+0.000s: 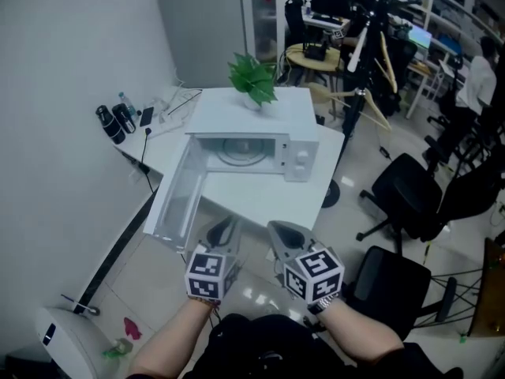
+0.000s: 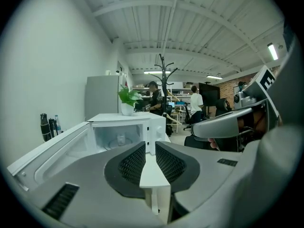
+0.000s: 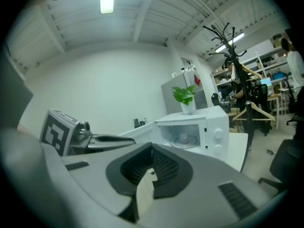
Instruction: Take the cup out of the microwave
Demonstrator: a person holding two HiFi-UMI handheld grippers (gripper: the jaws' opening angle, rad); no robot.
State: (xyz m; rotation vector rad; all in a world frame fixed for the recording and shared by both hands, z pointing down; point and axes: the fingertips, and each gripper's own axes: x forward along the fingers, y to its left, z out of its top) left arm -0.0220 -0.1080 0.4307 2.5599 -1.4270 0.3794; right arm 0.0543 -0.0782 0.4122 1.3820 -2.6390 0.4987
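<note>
Nearest, left hand-held gripper [image 1: 223,229] and right hand-held gripper [image 1: 282,234] were side by side over the floor, just short of the near corner of the white desk [image 1: 260,200], both aimed at the microwave. Left one: jaws a narrow slit apart, nothing between them, only the desk corner showing through. Right one: jaw tips together, empty.

Past them, the white microwave [image 1: 301,148] sat on the desk, its door [image 1: 177,200] swung fully open to the left. The cup [image 3: 183,139], small and clear, was inside on the turntable, well apart from both grippers.

A potted plant [image 1: 254,77] stood on top of the microwave. Dark bottles [image 1: 114,121] were at the desk's far left by the wall. Black office chairs [image 1: 402,188] were to the right. Further back were a coat rack [image 1: 367,46], a grey cabinet [image 1: 201,30] and a person [image 1: 477,77] at workstations.
</note>
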